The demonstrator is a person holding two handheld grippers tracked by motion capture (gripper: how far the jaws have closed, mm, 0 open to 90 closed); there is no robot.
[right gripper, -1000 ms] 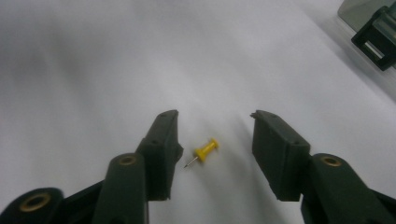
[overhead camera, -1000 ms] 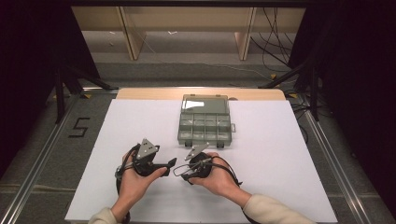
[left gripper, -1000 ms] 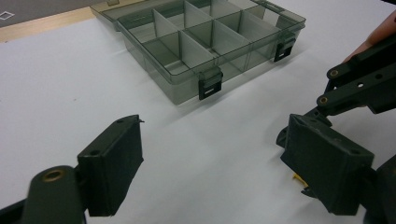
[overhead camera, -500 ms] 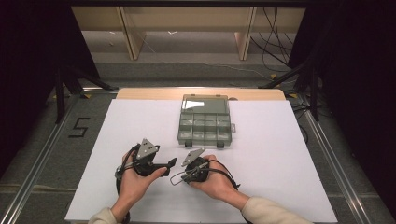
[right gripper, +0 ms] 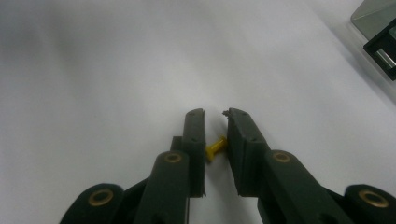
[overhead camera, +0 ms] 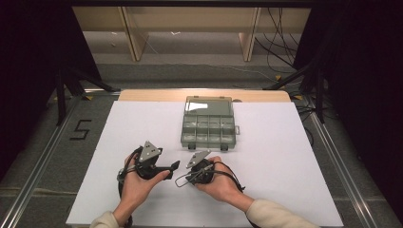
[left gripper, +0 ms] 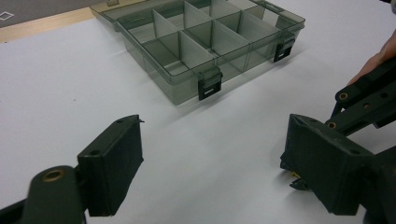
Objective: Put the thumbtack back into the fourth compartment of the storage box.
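Hands come in from the bottom of the high view, each holding a gripper over the white sheet [overhead camera: 285, 156]. The left gripper [overhead camera: 175, 165] and right gripper [overhead camera: 179, 181] sit close together, tips almost meeting, well short of the box [overhead camera: 209, 127], which stands open with its lid back near the far edge of the sheet. The pin is too small to make out from up here.

Left gripper view: its jaws stand wide apart with nothing between them, bare sheet below. The box [left gripper: 205, 51] lies ahead, empty compartments showing, two black latches on its near wall. The right gripper [left gripper: 299, 175] comes in from the right edge, a speck of yellow at its tip.

Right gripper view: the jaws have just been closing and now clamp a small yellow pin [right gripper: 215, 148] across their gap, its flat head against the right pad and its other end against the left. It sits well back from the fingertips, just above the sheet [right gripper: 116, 84].

Risk, as I judge it: the pin is held end to end on tiny contact patches, so a jolt or a slight easing of the jaws could let it pivot and drop. Squeezing harder might flick it out sideways.
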